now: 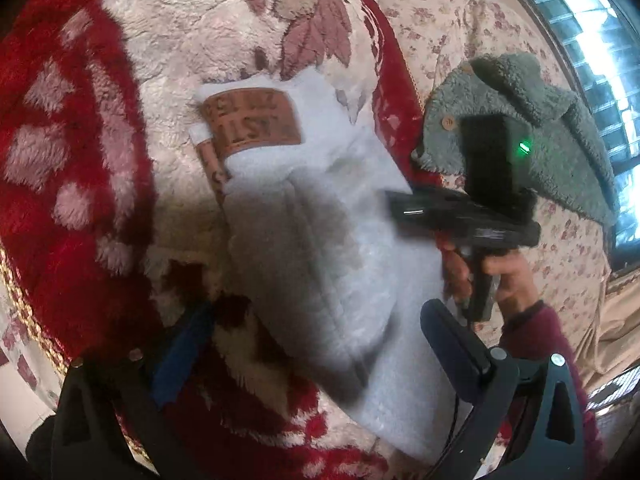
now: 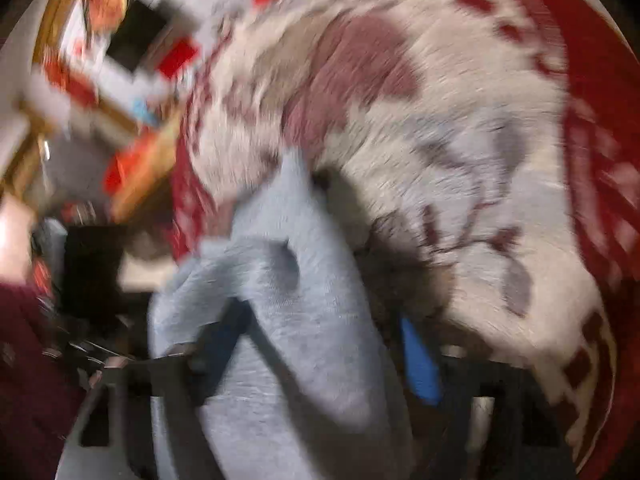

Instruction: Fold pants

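Note:
The pale blue fleece pants [image 1: 320, 232] lie on a red and cream floral blanket [image 1: 80, 160], waistband with a brown leather patch [image 1: 252, 122] at the far end. My left gripper [image 1: 320, 356] hovers open above the near part of the pants, its blue-padded fingers [image 1: 180, 352] spread wide on either side. The right gripper's black body [image 1: 472, 208] shows in a hand at the pants' right edge. In the blurred right wrist view the pants [image 2: 288, 340] bunch up between the spread fingers of my right gripper [image 2: 320, 352]; whether the jaws pinch the cloth is unclear.
A grey-green fleece jacket [image 1: 540, 120] lies on a floral sheet [image 1: 440, 20] to the right, below a window [image 1: 592, 40]. The right wrist view shows blurred red and gold furniture [image 2: 120, 60] at upper left.

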